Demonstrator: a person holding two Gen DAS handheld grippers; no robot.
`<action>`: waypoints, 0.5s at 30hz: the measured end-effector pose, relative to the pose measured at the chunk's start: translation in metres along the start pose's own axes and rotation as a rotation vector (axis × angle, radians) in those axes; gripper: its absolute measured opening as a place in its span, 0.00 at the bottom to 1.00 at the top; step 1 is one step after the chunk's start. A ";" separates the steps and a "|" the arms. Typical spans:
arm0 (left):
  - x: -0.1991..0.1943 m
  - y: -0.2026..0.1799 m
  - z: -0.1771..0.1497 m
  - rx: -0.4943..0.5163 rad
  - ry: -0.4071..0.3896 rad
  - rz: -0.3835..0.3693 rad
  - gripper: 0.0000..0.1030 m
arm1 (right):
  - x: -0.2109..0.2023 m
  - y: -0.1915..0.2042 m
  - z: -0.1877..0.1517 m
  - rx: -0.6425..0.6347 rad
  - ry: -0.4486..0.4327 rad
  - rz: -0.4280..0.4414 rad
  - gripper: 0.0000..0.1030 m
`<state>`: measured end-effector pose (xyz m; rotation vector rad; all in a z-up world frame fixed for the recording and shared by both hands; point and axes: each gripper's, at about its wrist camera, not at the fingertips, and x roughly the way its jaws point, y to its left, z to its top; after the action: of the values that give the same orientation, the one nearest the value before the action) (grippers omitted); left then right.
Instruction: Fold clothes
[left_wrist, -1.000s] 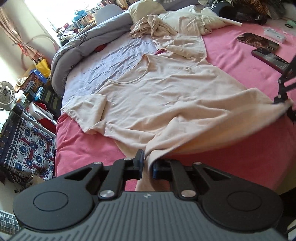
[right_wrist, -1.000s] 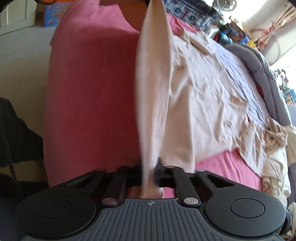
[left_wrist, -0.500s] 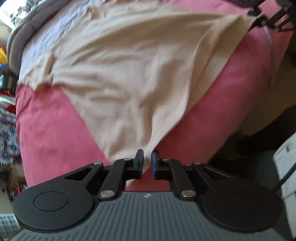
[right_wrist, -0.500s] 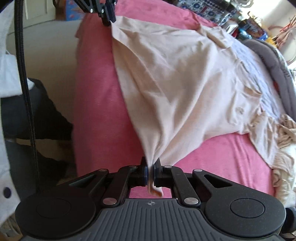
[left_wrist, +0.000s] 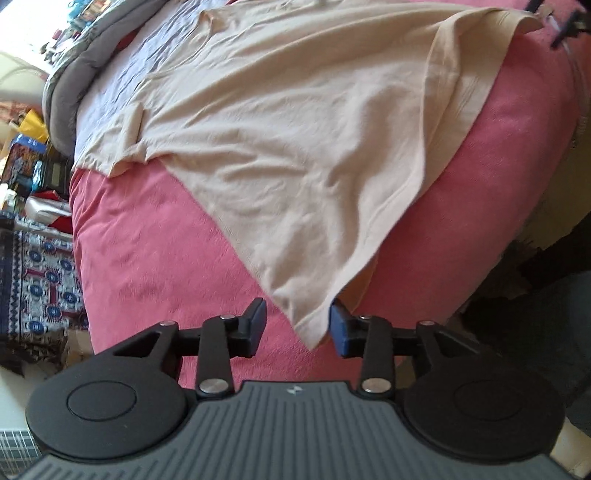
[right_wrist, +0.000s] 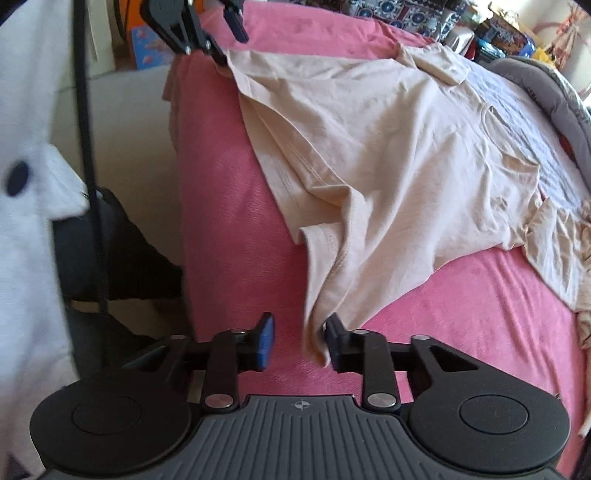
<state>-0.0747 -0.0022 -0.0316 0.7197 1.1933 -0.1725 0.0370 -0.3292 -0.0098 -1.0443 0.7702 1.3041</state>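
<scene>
Light: bright daylight from beyond the bed (left_wrist: 155, 266)
Glare: washed-out window corner
Edges: fisheye bending, slight blur

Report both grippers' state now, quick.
Left gripper: open, holding nothing; a corner of the shirt lies between its fingers.
Right gripper: open, holding nothing; another shirt corner hangs between its fingers.

Pink bedspread (left_wrist: 147, 258), covering the bed. Lavender sheet (left_wrist: 122, 74), wrinkled, at the far end. Grey duvet (left_wrist: 62, 92), bunched along the far edge beside the sheet. Patterned blue-and-white textile (left_wrist: 40, 266), beside the bed. Yellow bag (left_wrist: 33, 125) and coloured boxes (left_wrist: 22, 158), cluttered past the duvet. Crumpled cream garments (right_wrist: 576, 258), heaped at the bedspread's edge.
</scene>
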 end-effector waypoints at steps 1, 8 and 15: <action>0.002 0.000 0.000 -0.003 0.003 0.009 0.45 | -0.003 -0.001 -0.001 0.016 -0.007 0.008 0.33; 0.014 0.004 -0.002 -0.030 0.020 0.072 0.47 | -0.015 -0.009 0.002 0.192 -0.062 -0.081 0.43; 0.016 0.006 0.001 -0.062 0.025 0.092 0.38 | -0.015 -0.022 0.009 0.338 -0.099 -0.100 0.48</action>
<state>-0.0646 0.0054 -0.0430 0.7224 1.1820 -0.0495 0.0553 -0.3261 0.0109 -0.7325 0.8193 1.0856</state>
